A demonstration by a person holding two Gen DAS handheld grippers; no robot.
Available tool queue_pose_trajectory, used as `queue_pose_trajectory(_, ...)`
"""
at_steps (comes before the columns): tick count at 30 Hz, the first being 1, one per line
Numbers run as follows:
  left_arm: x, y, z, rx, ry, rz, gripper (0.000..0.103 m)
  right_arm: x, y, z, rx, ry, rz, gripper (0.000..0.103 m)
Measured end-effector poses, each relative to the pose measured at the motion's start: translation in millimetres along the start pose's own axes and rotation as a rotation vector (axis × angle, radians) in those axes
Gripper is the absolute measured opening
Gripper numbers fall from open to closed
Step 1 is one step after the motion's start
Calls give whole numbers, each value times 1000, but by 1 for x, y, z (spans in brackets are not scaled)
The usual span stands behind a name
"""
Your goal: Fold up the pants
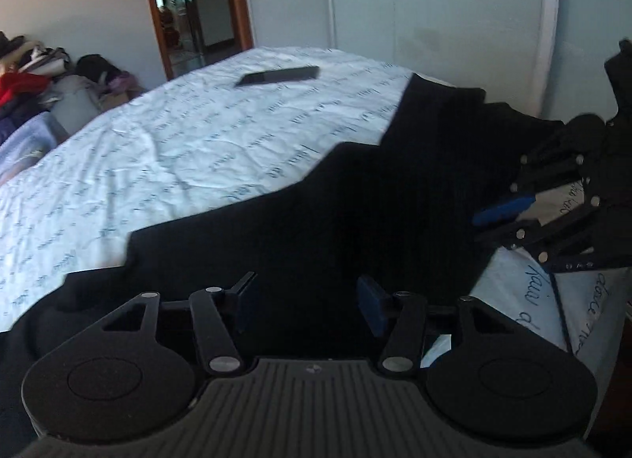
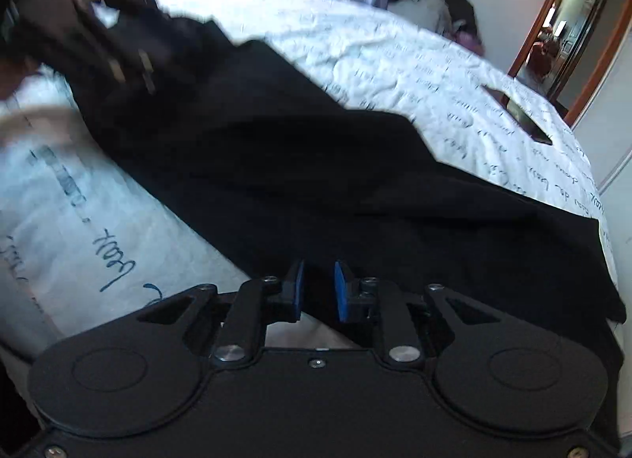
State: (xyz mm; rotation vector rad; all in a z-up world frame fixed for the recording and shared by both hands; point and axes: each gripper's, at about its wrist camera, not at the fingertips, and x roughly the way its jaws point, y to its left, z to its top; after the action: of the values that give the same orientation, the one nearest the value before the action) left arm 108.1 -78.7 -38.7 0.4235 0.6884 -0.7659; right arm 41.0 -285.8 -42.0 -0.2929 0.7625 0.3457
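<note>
The black pants (image 1: 316, 213) lie spread across the white bed sheet with blue script (image 1: 177, 150). My left gripper (image 1: 306, 306) is open, its blue pads wide apart just above the near part of the fabric. In the right wrist view the pants (image 2: 335, 181) run diagonally over the bed. My right gripper (image 2: 318, 290) is nearly closed with a narrow gap between its blue pads, at the pants' near edge; I cannot tell whether cloth sits between them. The right gripper also shows in the left wrist view (image 1: 501, 217) at the right edge of the pants. The left gripper shows blurred in the right wrist view (image 2: 130, 67).
A dark phone (image 1: 278, 76) lies on the sheet at the far side of the bed; it also shows in the right wrist view (image 2: 521, 116). A pile of clothes (image 1: 31, 79) sits beyond the bed on the left. A doorway (image 1: 189, 4) and pale wardrobe doors (image 1: 395, 4) stand behind.
</note>
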Motion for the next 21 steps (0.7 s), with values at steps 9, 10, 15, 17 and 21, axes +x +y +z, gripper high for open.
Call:
queue_pose_trajectory(9, 44, -34, 15, 35, 1, 1, 59, 7, -165, 29, 359, -124, -333, 30)
queue_pose_trajectory(10, 47, -35, 19, 31, 1, -2, 59, 18, -182, 31, 385, -108, -354, 32)
queue_pose_trajectory(15, 54, -32, 26, -26, 4, -51, 59, 78, -253, 36, 484, 22, -412, 63)
queue_pose_trajectory(17, 54, -35, 30, -24, 8, -80, 59, 90, -264, 32, 523, 37, -345, 58)
queue_pose_trajectory(21, 58, -45, 34, 25, -7, -87, 38, 76, -253, 27, 481, 18, -309, 5)
